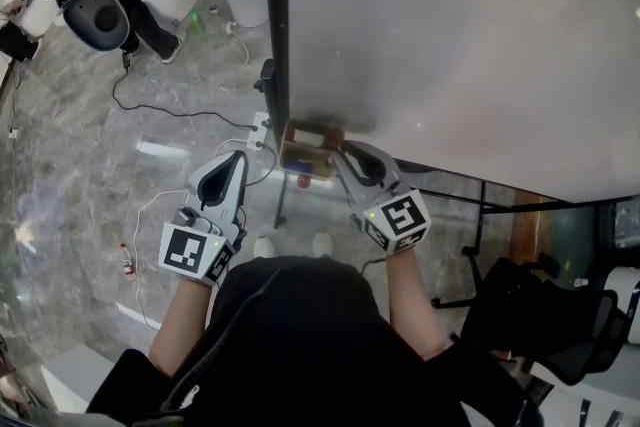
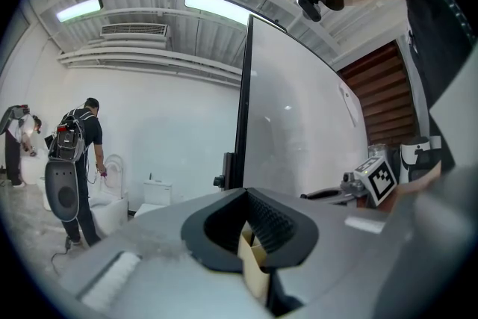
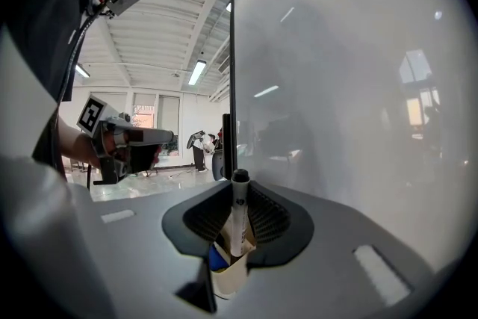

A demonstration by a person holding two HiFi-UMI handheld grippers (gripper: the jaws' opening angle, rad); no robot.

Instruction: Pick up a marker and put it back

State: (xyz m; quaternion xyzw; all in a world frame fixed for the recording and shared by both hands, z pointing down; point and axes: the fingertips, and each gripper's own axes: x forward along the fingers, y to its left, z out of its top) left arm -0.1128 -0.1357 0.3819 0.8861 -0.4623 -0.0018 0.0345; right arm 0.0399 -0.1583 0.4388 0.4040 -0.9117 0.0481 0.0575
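The pick-up half of the task appears to be done. The right gripper (image 1: 350, 158) has its fingers (image 3: 272, 220) pinching a whiteboard marker (image 3: 240, 217), which stands upright between the ribbed pads. The marker's black cap is on top and its white barrel runs down between the fingers. What is left, judging by the task, is the return: setting the marker down where it belongs and letting go.

In the head view, the right gripper's tips sit just beside a small brown box (image 1: 308, 143). The box is fixed at the lower edge of the whiteboard (image 1: 450, 35). This box looks like the marker's home, though what it holds is too small to make out. The marker itself cannot be picked out in that view, so the pictures do not settle whether it is clear of the box.

The left gripper (image 1: 232, 170) takes no part. It is held level to the left of the box, away from the board. Its fingers stand slightly apart, with nothing between them.
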